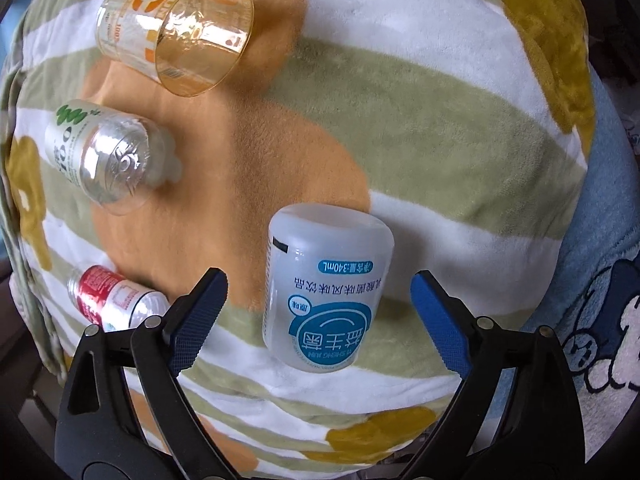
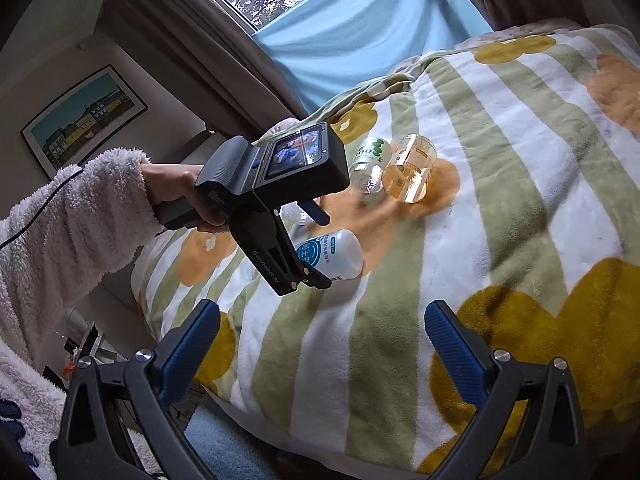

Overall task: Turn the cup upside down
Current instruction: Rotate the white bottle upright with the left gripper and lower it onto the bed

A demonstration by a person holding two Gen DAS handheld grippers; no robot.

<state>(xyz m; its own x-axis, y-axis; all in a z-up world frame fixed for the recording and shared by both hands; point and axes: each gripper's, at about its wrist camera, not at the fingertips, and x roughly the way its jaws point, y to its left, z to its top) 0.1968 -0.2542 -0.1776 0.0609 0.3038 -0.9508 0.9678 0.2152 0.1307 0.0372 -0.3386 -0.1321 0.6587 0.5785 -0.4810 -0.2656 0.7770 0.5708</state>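
Note:
A white plastic cup with blue print stands with its closed end up on the striped blanket; its print reads inverted. My left gripper is open, its blue pads either side of the cup without touching. In the right wrist view the same cup sits just beyond the left gripper body. My right gripper is open and empty, hovering over the blanket's near edge, well short of the cups.
An amber see-through cup, a clear cup with green print and a small red-labelled one lie on the blanket. A blue sheet, curtains and a framed picture are behind the bed.

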